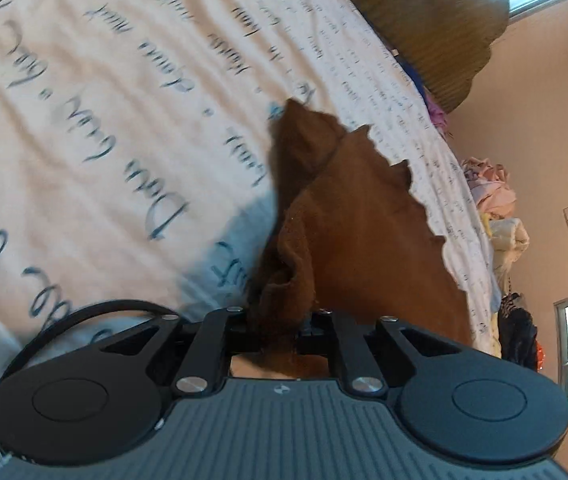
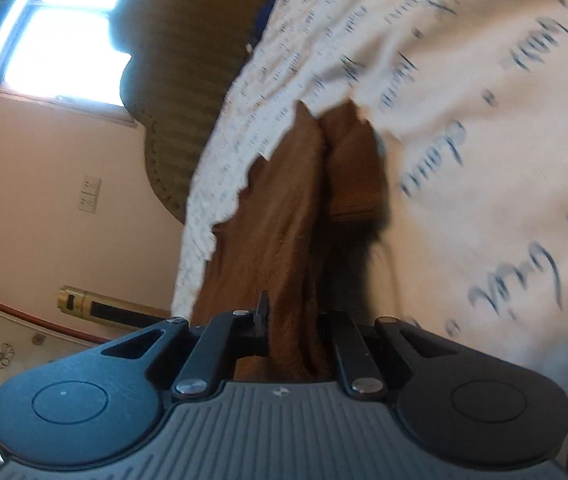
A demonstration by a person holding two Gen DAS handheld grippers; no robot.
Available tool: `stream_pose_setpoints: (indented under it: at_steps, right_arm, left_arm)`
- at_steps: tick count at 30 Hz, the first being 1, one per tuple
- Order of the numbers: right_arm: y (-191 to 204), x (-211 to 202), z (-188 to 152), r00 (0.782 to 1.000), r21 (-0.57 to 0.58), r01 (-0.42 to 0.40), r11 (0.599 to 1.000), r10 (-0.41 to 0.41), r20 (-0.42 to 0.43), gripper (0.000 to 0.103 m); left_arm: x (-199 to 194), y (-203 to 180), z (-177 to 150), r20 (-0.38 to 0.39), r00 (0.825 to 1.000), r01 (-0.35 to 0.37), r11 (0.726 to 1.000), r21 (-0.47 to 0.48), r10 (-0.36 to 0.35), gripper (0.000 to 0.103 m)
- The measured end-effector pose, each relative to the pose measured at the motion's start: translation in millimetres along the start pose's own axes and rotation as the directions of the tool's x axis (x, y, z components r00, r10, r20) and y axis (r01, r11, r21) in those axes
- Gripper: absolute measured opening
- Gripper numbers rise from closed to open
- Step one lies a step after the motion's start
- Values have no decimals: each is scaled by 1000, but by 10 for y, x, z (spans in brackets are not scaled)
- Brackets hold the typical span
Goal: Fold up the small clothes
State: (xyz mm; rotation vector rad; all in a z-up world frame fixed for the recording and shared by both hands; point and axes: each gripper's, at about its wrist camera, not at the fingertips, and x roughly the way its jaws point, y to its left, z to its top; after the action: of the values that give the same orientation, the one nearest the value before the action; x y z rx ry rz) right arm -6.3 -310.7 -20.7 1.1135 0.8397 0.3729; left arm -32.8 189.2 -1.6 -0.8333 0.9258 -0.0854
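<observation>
A small brown garment [image 1: 348,220] with a scalloped edge hangs stretched above the bed. My left gripper [image 1: 280,328] is shut on one bunched end of it. In the right wrist view the same brown garment [image 2: 284,220] runs forward from my right gripper [image 2: 296,336], which is shut on its other end. Both views are tilted sideways and blurred by motion. The fingertips of both grippers are hidden in the cloth.
A white bed sheet [image 1: 104,100] printed with dark script covers the bed; it also shows in the right wrist view [image 2: 484,160]. A brown wicker headboard [image 1: 424,20] stands at the far end. A pile of other clothes [image 1: 496,208] lies along the bed's far edge by the pink wall.
</observation>
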Motion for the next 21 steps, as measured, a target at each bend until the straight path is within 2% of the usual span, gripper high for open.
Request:
stream_pose_setpoints:
  at_steps: [2, 3, 4, 5, 6, 7, 8, 10, 11, 12, 13, 16, 18, 21]
  right_arm:
    - [-113, -44, -42, 998, 56, 55, 997, -54, -18, 14]
    - [-119, -113, 3, 998, 60, 55, 997, -55, -14, 16]
    - [-78, -218, 66, 998, 49, 67, 997, -68, 18, 19]
    - [-15, -328, 142, 994, 16, 87, 996, -88, 63, 29]
    - [74, -439, 241, 988, -33, 106, 994, -101, 116, 42]
    - [177, -518, 339, 980, -89, 125, 988, -108, 169, 48]
    - [293, -548, 433, 972, -150, 143, 978, -110, 209, 55]
    - [571, -415, 655, 963, -302, 204, 931, -136, 232, 55]
    - [702, -279, 729, 963, -381, 223, 897, -144, 226, 55]
    - [798, -94, 817, 964, -468, 241, 850, -155, 216, 55]
    - [871, 122, 899, 965, -530, 253, 810, -173, 196, 55]
    - [889, 791, 1117, 953, -624, 288, 726, -279, 116, 55]
    - [838, 1101, 1219, 947, -641, 285, 712, -314, 72, 55]
    - [757, 1387, 1302, 953, -634, 244, 734, -303, 16, 53]
  left_arm:
    - [-143, 20, 36, 13, 1000, 24, 1000, 0, -24, 22]
    - [-251, -46, 102, 40, 999, -1, 999, 44, 0, 32]
    - [-397, -143, 178, 100, 995, -30, 994, 101, 20, 46]
    - [-543, -252, 263, 174, 984, -50, 987, 153, 23, 55]
    - [-643, -356, 353, 245, 969, -72, 977, 200, 21, 69]
    - [-710, -501, 454, 317, 948, -110, 962, 251, 26, 75]
    - [-700, -659, 548, 372, 928, -155, 940, 304, 33, 74]
    - [-500, -974, 683, 452, 891, -252, 869, 426, 37, 69]
    - [-295, -1133, 746, 454, 891, -282, 820, 498, 31, 69]
    - [-60, -1259, 804, 427, 903, -294, 780, 552, 38, 67]
    - [164, -1351, 862, 394, 918, -290, 756, 586, 47, 56]
    - [826, -1480, 983, 228, 970, -220, 721, 657, 89, 55]
    - [1105, -1465, 1030, 154, 983, -179, 736, 653, 103, 56]
    - [1365, -1400, 1100, 90, 991, -134, 765, 630, 100, 56]
